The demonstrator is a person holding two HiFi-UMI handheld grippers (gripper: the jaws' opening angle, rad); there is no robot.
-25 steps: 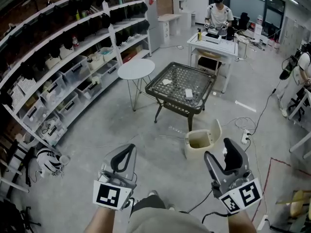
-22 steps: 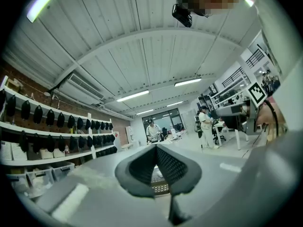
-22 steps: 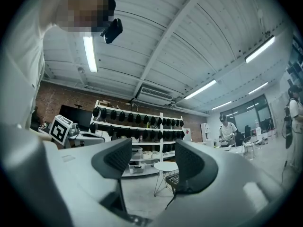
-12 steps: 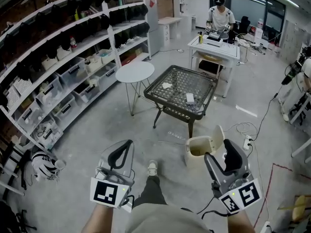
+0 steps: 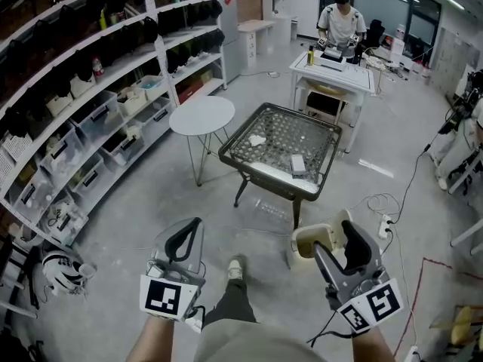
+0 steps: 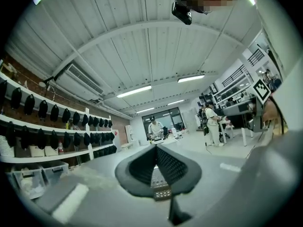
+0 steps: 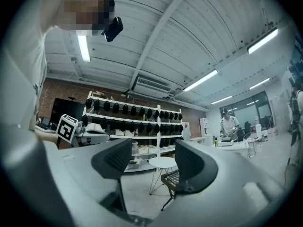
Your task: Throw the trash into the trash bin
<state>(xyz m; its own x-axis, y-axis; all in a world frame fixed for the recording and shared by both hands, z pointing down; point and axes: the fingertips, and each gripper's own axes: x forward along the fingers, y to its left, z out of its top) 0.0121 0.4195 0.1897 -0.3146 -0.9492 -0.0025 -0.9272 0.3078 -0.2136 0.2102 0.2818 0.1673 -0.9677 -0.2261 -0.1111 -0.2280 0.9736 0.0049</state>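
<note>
down at the bottom of the head view, both grippers are out over the floor (image 5: 151, 194). left gripper (image 5: 193, 228): its jaws are pinched together at the tips, nothing in them. right gripper (image 5: 339, 244): jaws wide apart and empty, with only floor and furniture showing through the gap in its own view. the bin (image 5: 305, 237) stands on the floor just beyond the right gripper, lid tipped up, partly hidden behind it, near the front leg of the black mesh tabletop (image 5: 264, 173). the trash is up on that tabletop: a crumpled white scrap (image 5: 256, 139) towards the left side and a flat pale pack (image 5: 297, 164) nearer the front, both well apart from the grippers. a round table (image 5: 201, 116) stands left of it and shelves (image 5: 90, 96) line the left wall. a person (image 5: 337, 25) stands at the far desk (image 5: 332, 70). a shoe (image 5: 235, 267) shows between the grippers.
</note>
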